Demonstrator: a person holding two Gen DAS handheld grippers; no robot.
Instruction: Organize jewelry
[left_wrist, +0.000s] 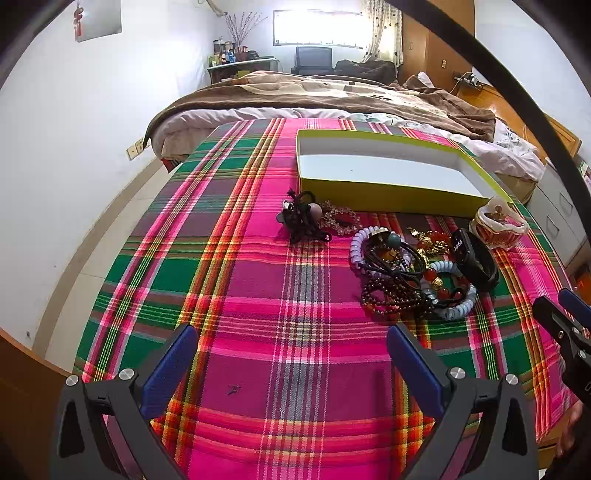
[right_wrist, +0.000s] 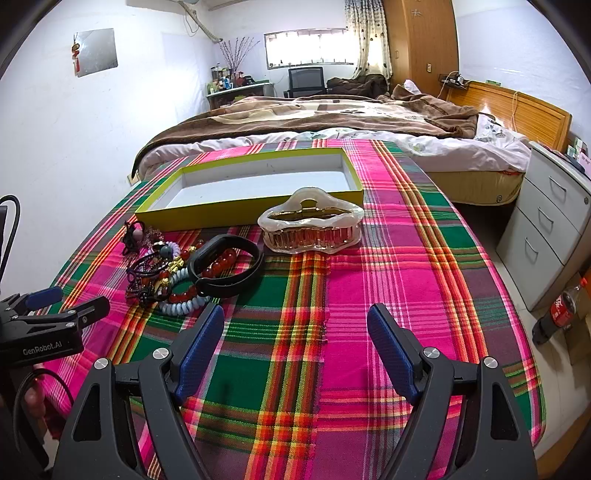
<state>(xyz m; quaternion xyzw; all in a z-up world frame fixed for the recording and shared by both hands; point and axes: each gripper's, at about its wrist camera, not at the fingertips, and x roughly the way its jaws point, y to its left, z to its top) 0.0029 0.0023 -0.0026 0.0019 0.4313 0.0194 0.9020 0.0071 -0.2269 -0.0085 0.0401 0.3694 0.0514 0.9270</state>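
Near the middle of the plaid-covered worktop (right_wrist: 369, 280) the jewelry pile (right_wrist: 188, 273) lies heaped: red beads, coil ties, a dark bead bracelet and a black band (right_wrist: 225, 266) tangled together, probably dumped loose for sorting. At about one o'clock from the pile, just beside it, a pearly hair claw (right_wrist: 312, 225) stands on its teeth. A black hair tie (left_wrist: 303, 219) sits apart at ten o'clock. Behind them all, at twelve o'clock, the yellow box (right_wrist: 255, 206) lies open and bare inside, seemingly the place meant to receive the pieces. The left tongs (left_wrist: 291, 365) are spread wide above bare cloth, gripping nothing, with the pile at one o'clock. The right tongs (right_wrist: 295, 354) are likewise spread wide and empty, with the pile at eleven o'clock.
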